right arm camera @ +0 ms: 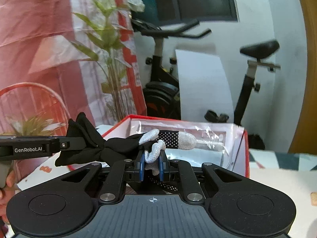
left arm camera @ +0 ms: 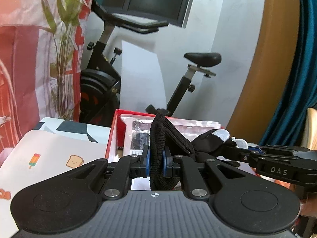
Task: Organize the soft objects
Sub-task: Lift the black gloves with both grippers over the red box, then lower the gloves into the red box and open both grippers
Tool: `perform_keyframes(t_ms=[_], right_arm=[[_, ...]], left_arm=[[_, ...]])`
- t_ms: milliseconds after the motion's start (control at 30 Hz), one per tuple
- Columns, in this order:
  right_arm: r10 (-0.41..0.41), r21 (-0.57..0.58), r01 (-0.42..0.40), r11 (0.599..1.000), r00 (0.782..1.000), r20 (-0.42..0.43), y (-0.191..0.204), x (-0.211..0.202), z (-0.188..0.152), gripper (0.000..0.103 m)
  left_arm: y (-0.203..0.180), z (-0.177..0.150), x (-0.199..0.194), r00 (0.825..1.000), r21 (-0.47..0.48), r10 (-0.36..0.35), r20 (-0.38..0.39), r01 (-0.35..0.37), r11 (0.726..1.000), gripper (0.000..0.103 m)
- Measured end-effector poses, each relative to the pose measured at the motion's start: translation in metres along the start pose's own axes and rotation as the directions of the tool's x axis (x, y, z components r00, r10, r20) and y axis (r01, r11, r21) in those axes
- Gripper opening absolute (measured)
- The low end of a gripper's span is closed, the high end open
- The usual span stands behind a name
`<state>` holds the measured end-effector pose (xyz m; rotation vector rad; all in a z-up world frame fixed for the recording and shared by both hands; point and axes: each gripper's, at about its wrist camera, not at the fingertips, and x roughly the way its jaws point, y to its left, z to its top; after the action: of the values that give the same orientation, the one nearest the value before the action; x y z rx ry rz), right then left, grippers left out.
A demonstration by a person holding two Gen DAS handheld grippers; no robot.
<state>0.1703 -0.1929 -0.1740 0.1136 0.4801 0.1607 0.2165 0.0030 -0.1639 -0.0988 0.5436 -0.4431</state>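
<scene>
A black glove (left arm camera: 206,144) with grey fingertips hangs stretched in the air between both grippers. My left gripper (left arm camera: 157,161) is shut on its ribbed black cuff (left arm camera: 156,144). In the right wrist view my right gripper (right arm camera: 151,165) is shut on the grey fingertips (right arm camera: 154,152), and the black glove (right arm camera: 118,148) runs left to the other gripper (right arm camera: 65,144). In the left wrist view the right gripper (left arm camera: 237,149) comes in from the right edge. Behind the glove stands an open red box (right arm camera: 245,152) with clear plastic packets inside.
The table carries a white cloth (left arm camera: 59,154) with toast and ice-lolly prints. A black exercise bike (left arm camera: 190,75) stands behind the box. A pink and red bag (left arm camera: 21,69) and a green plant (right arm camera: 111,63) stand at the left. A hand (right arm camera: 8,184) grips the left tool.
</scene>
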Motion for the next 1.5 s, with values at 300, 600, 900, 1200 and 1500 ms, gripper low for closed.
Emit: perform_keyframes(t_ms=[300, 600, 900, 1200, 1500], right_arm=[[-0.018, 0.145, 0.036, 0.989, 0.992, -0.125, -0.028, 0.061, 0.005, 0.013], [-0.057, 0.193, 0.09, 0.977, 0.983, -0.172, -0.04, 0.081, -0.004, 0.012], [-0.029, 0.193, 0.068, 0.979, 0.98, -0.198, -0.024, 0.088, -0.01, 0.012], [-0.12, 0.089, 0.133, 0.987, 0.984, -0.131, -0.009, 0.056, -0.005, 0.054], [-0.125, 0.078, 0.126, 0.989, 0.992, -0.027, -0.002, 0.004, 0.005, 0.102]], left_arm=[[0.016, 0.023, 0.062, 0.991, 0.03, 0.029, -0.128, -0.025, 0.999, 0.014], [0.024, 0.019, 0.073, 0.982, 0.069, 0.099, -0.158, -0.089, 0.994, 0.042], [0.012, 0.021, 0.055, 0.987, 0.117, 0.098, -0.127, -0.083, 0.99, 0.069], [0.002, 0.023, 0.021, 0.989, 0.114, 0.128, -0.077, -0.119, 0.986, 0.093], [-0.009, 0.03, -0.019, 0.982, 0.105, 0.19, -0.009, -0.188, 0.976, 0.103]])
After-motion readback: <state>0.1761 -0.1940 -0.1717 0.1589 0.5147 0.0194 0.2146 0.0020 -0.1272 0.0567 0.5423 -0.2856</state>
